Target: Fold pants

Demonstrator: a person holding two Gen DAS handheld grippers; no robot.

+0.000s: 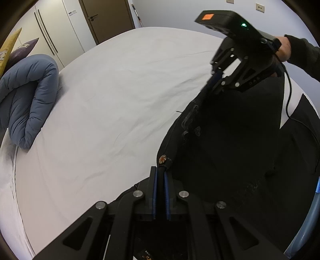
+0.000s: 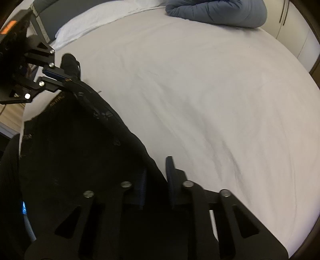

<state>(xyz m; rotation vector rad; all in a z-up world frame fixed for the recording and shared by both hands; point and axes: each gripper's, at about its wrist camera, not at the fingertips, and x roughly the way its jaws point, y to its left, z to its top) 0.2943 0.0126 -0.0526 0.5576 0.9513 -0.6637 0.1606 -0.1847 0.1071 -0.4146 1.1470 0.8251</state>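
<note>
We hold a pair of black fabric pants (image 1: 230, 140) up above a bed covered in a white sheet (image 1: 112, 100), one claw at each end of the waistband. Our left claw (image 1: 160, 178) is clamped on the waistband edge, its blue pads pressed tight on the cloth just below a small copper-coloured rivet button (image 1: 162, 159). Our right claw (image 1: 217, 77), held in a hand (image 1: 284, 50) in a dark sleeve, is clamped on the other end of the waistband, with the cloth pinched between its fingers. In the right wrist view the waistband runs taut from that claw's jaws up to the left claw (image 2: 60, 77) at the upper left, and the rest of the pants hangs down dark beneath it. A folded blue quilted duvet (image 1: 30, 96) lies at the far side of the bed, well apart from the pants. Beyond it stand white wardrobe doors (image 1: 54, 30) and a brown door (image 1: 108, 18).
</note>
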